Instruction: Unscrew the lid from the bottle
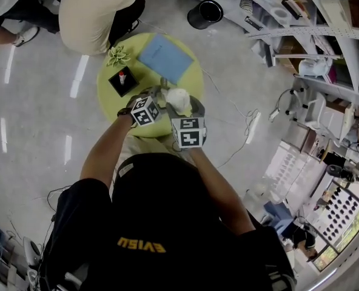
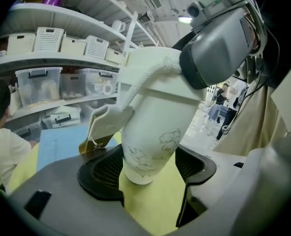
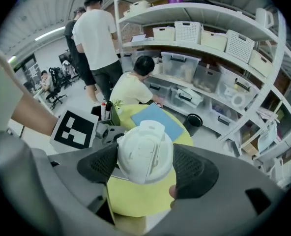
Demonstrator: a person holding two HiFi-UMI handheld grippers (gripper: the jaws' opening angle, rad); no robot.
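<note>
Before me stands a round yellow-green table (image 1: 194, 83) on a glossy grey floor (image 1: 40, 120). Flat on its far half lies a blue sheet (image 1: 165, 57); to the left of that, near the rim, sits a small black holder (image 1: 126, 87) with a red-and-white thing upright in it. Just beyond the holder, right at the table's edge, rests a small green leafy thing (image 1: 116, 55).

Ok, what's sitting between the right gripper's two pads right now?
The white lid fills the gap, touching both pads of the right gripper, nothing else between; the right gripper view shows it.
</note>
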